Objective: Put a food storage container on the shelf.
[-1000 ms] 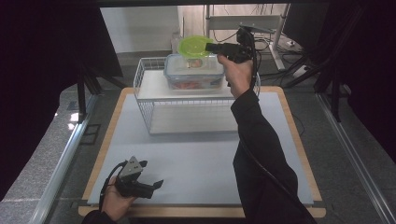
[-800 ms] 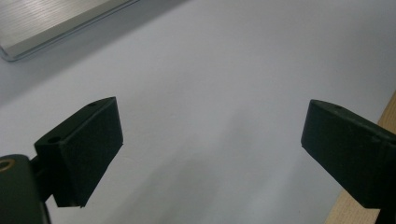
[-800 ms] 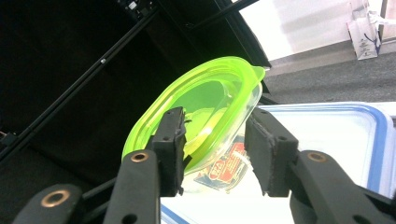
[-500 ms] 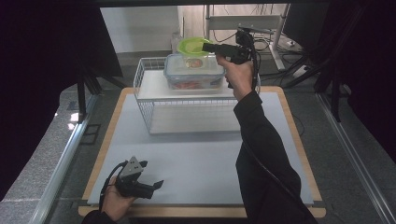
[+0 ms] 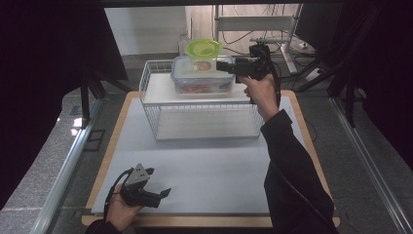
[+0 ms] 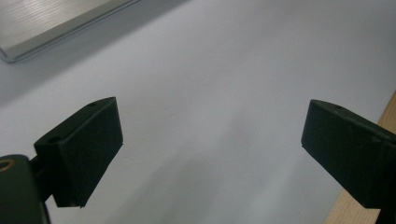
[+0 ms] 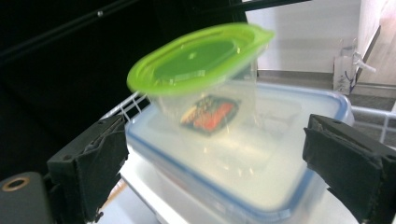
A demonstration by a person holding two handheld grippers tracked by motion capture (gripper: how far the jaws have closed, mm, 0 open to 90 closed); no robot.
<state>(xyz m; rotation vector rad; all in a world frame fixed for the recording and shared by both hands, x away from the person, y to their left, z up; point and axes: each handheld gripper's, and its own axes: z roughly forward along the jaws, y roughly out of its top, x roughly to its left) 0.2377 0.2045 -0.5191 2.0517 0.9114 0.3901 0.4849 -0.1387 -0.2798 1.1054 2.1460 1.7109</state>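
Pale wall (image 5: 146, 29) behind, grey floor (image 5: 341, 126), metal shelving (image 5: 253, 22) with cables; dark drapes (image 5: 44, 73) either side

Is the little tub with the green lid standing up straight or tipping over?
Tipping. In the right gripper view the small tub leans on the big blue-rimmed box, its green lid slanted. The right gripper is open, letting go.

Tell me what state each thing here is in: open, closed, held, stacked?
Cup: green lid on, standing on the box, tilted in the right gripper view, not gripped.
Box: lid on, resting on the wire rack.
Rack: upright on the table.
Right gripper: jaws have just been opening, wide, nothing pressed between them.
Left gripper: open, empty, low over the mat.
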